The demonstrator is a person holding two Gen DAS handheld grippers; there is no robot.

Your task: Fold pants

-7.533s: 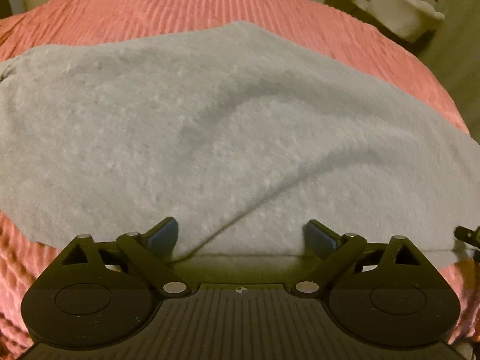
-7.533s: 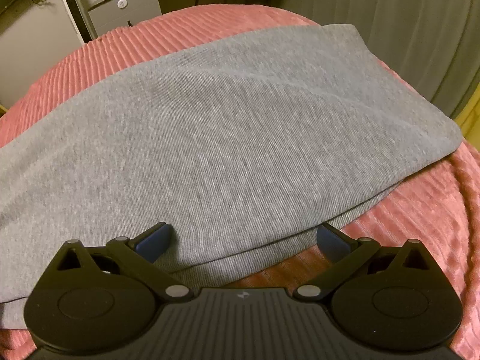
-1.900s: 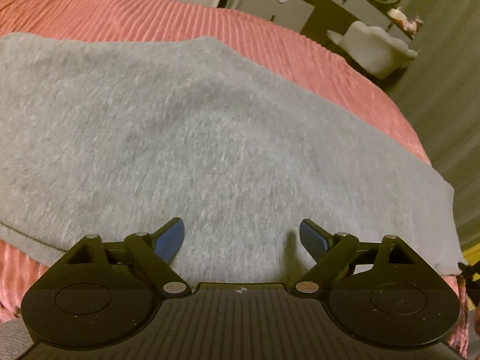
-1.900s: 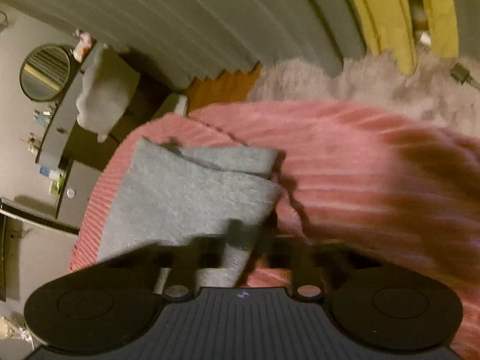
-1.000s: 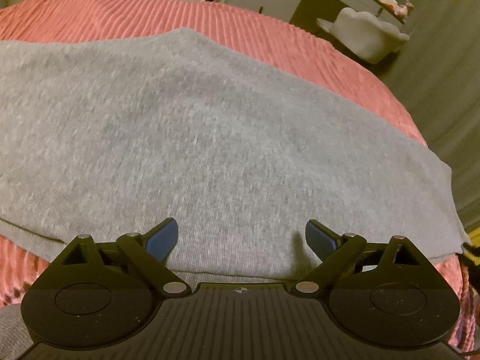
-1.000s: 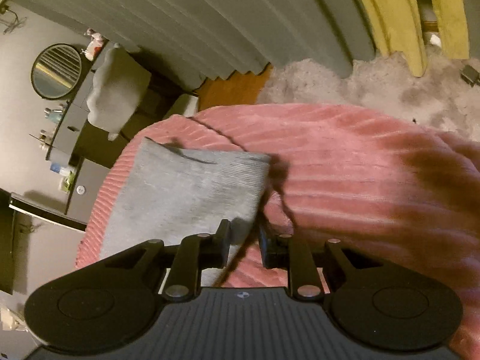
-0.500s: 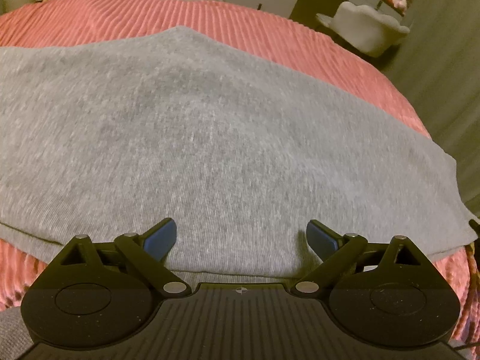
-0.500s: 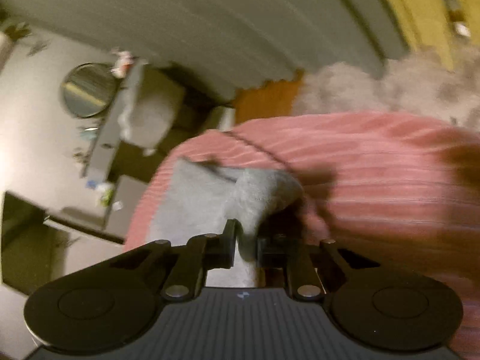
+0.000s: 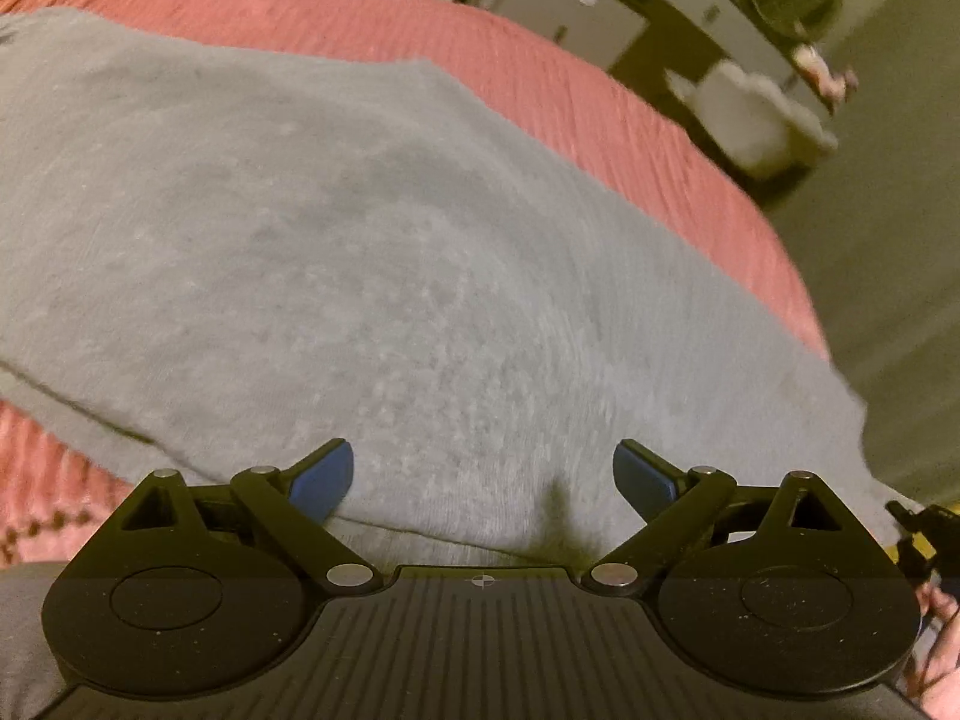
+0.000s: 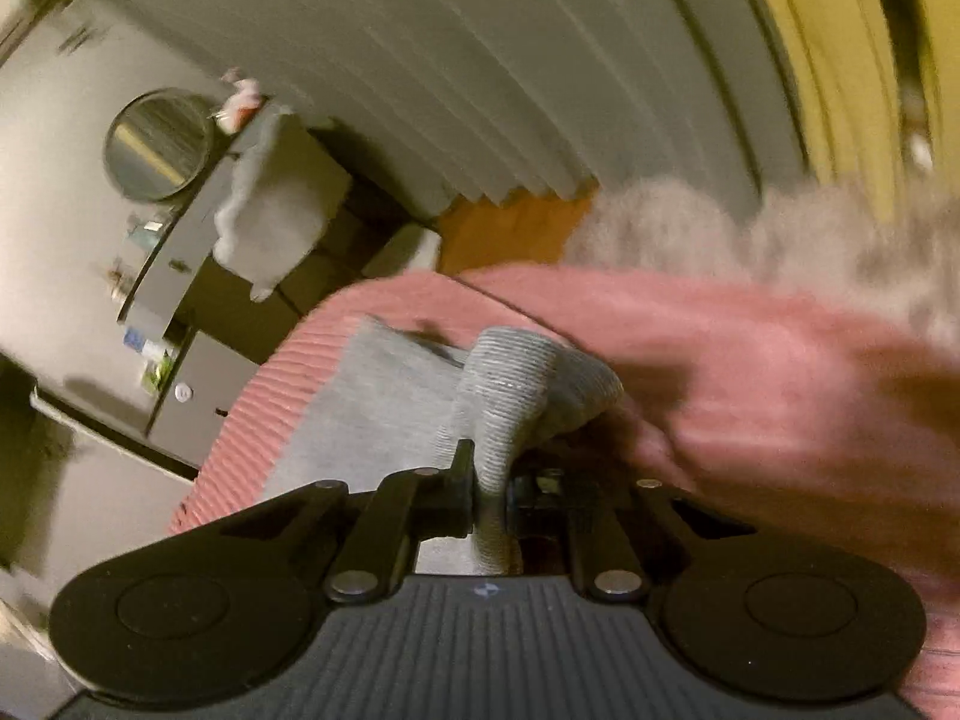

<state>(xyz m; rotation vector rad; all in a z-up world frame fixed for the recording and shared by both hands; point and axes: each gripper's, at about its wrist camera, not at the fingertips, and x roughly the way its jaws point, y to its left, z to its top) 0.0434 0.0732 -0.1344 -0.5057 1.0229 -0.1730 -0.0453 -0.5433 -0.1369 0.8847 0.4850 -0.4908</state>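
The grey pants [image 9: 372, 252] lie spread flat on the pink ribbed bedspread [image 9: 540, 78] of a bed, filling most of the left wrist view from the far left to the near right. The left hand-held gripper [image 9: 483, 474] hovers low over the near edge of the cloth with its two blue-tipped fingers [image 9: 324, 474] spread wide apart; the fabric lies between and beyond them, and nothing is caught in them. A folded layer edge of the pants runs just in front of the gripper body.

In the right wrist view the right hand-held gripper [image 10: 492, 480] is pressed together on a ribbed cuff end of the pants [image 10: 510, 384]. The pinched cloth stands up in a small bunched hump right at the fingertips, raised off the bedspread [image 10: 750, 360], while the rest of the leg trails flat toward the far left. This view is blurred.

Beyond the bed stand a dark dresser [image 10: 174, 258] with a round mirror [image 10: 159, 144], pleated curtains [image 10: 480, 60] and a pale shaggy rug [image 10: 750, 228] on the floor.
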